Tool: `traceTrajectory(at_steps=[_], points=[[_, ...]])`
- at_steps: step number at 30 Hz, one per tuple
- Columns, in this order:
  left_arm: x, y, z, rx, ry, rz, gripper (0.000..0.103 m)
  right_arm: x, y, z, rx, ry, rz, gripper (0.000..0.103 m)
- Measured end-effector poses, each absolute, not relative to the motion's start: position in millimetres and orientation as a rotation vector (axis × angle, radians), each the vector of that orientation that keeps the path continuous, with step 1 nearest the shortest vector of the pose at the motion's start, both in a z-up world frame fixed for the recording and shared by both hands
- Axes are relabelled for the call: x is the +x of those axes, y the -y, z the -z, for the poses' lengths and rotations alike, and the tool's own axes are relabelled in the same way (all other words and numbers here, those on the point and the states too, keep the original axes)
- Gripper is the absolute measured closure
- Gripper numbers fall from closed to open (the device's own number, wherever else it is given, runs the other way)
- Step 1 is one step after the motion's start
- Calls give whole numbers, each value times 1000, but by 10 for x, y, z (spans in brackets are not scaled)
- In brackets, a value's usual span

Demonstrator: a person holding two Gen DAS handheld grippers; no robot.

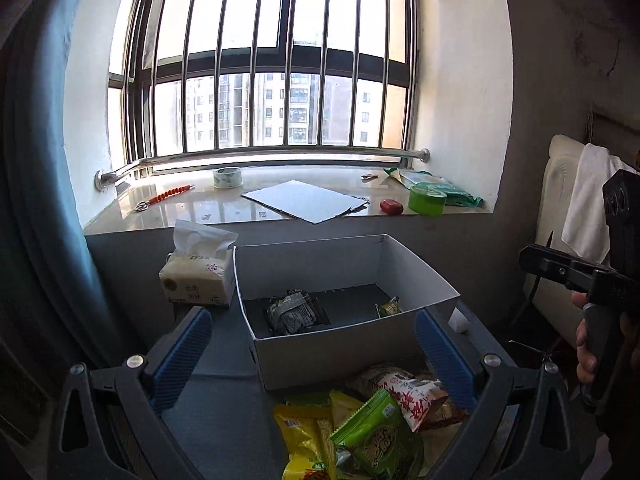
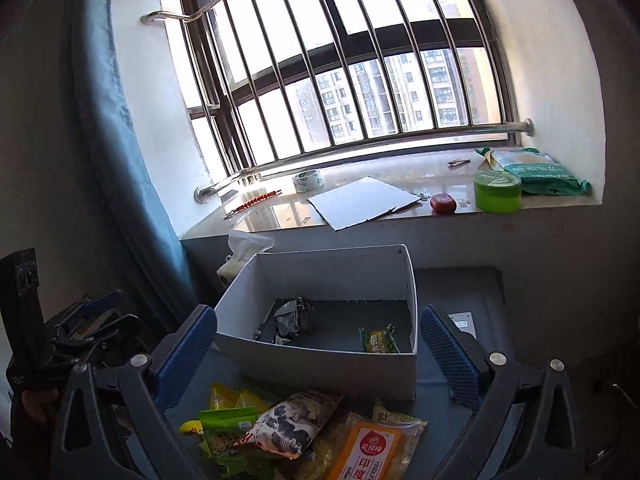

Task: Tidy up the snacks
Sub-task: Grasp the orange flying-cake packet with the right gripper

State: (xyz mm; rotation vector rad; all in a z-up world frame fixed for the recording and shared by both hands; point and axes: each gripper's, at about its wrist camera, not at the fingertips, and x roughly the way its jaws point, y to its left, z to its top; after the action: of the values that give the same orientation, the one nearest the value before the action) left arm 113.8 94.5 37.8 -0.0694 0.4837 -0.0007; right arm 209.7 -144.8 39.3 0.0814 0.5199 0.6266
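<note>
An open white cardboard box (image 1: 340, 352) (image 2: 320, 368) stands on the grey table. Inside lie a crumpled grey packet (image 1: 292, 312) (image 2: 294, 318) and a small green packet (image 1: 388, 307) (image 2: 378, 339). A pile of snack packets lies in front of the box: a green one (image 1: 376, 436), a yellow one (image 1: 306, 436), a red-and-white one (image 1: 404, 394), a grey-patterned one (image 2: 294, 420) and an orange one (image 2: 366, 450). My left gripper (image 1: 314, 354) is open and empty, above the pile. My right gripper (image 2: 318, 354) is open and empty, above the pile.
A tissue pack (image 1: 198, 276) stands left of the box. The windowsill holds a white board (image 1: 304, 200), a tape roll (image 1: 228, 178), a green tub (image 1: 427, 199), a red object (image 1: 391, 207) and a green bag (image 2: 536, 172). A blue curtain (image 1: 44, 200) hangs at the left.
</note>
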Motion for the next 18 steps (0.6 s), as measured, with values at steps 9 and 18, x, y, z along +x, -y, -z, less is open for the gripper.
traceTrajectory(at_steps=[9, 18], points=[[119, -869, 178, -152, -495, 11, 0, 937, 2056, 67, 100, -500, -620, 0], [-32, -707, 504, -163, -574, 16, 0, 838, 2300, 728, 151, -699, -490, 0]])
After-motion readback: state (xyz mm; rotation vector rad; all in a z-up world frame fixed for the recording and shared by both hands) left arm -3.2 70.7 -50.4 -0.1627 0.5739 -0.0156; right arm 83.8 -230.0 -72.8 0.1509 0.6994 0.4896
